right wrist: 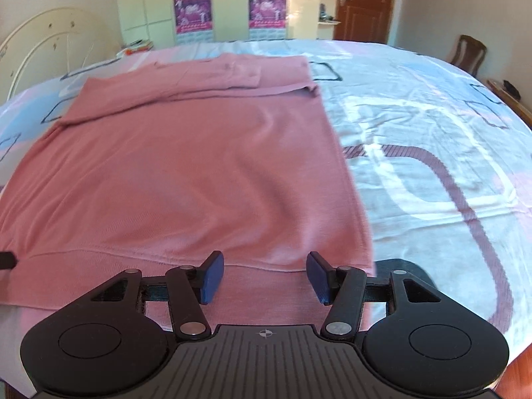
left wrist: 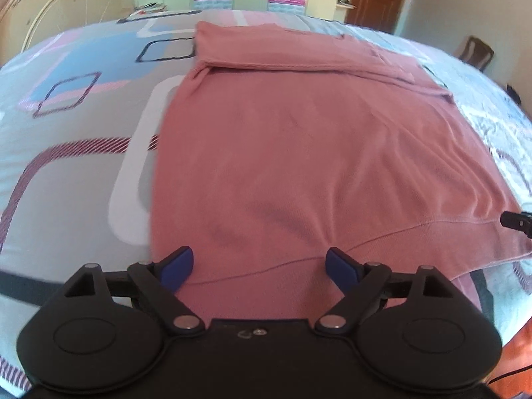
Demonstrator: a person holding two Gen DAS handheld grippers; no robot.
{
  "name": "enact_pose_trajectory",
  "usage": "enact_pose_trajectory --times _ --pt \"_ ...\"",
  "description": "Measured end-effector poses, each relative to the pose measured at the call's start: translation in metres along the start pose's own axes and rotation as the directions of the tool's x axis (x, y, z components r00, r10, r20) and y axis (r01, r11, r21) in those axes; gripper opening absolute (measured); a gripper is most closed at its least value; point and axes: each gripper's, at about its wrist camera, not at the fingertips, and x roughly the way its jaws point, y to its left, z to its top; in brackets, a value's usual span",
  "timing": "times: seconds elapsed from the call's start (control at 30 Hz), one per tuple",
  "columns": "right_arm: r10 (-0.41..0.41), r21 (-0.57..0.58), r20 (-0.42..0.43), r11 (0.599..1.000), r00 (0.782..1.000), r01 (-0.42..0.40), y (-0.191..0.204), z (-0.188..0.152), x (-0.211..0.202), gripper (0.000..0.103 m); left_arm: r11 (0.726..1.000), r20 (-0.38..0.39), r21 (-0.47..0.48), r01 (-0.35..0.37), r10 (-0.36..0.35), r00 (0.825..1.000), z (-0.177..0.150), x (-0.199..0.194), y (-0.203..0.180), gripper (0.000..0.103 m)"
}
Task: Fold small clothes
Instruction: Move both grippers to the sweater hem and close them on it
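Note:
A pink knitted garment [left wrist: 316,139] lies flat on the bed, its far part folded over into a band across the top [left wrist: 299,56]. The same garment [right wrist: 186,173] fills the left of the right wrist view. My left gripper [left wrist: 259,267] hovers open over the near hem by the garment's left corner, blue pads wide apart with nothing pinched. My right gripper [right wrist: 264,277] stands open above the hem near the garment's right corner, cloth lying under it but not clamped. A black fingertip of the right gripper [left wrist: 515,221] shows at the right edge of the left wrist view.
The bedsheet [right wrist: 432,153] is pale with blue, pink and maroon shapes, wrinkled on the right. A white metal headboard [right wrist: 43,50] stands at the far left. Wardrobes with posters [right wrist: 229,6], a wooden door [right wrist: 362,3] and a chair [right wrist: 465,53] stand behind the bed.

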Motion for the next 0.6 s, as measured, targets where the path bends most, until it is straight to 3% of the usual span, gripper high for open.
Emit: enact_pose_trajectory --times 0.1,0.17,0.33,0.5,0.6 --pt "-0.028 0.009 0.007 1.000 1.000 0.028 -0.009 0.000 -0.005 0.059 1.000 0.009 -0.018 0.000 0.000 1.000 -0.004 -0.008 0.011 0.086" --pt "-0.042 0.020 0.014 0.999 0.999 0.041 -0.015 -0.001 -0.009 0.069 0.999 0.015 -0.029 -0.015 0.016 1.000 -0.007 -0.014 0.019 0.086" --pt "-0.058 0.023 0.000 0.998 0.998 0.058 -0.024 -0.005 -0.010 0.070 0.993 -0.016 -0.115 -0.017 0.016 1.000 -0.017 -0.015 0.046 0.082" --pt "-0.053 0.055 -0.045 0.997 0.998 0.055 -0.029 -0.013 0.001 0.070 0.987 -0.018 -0.155 0.037 -0.040 0.999 -0.022 -0.013 0.055 0.077" --pt "-0.048 0.089 -0.058 0.995 0.997 0.053 -0.031 -0.017 0.004 0.069 0.985 -0.019 -0.154 0.078 -0.082 0.996 -0.022 -0.011 0.052 0.069"
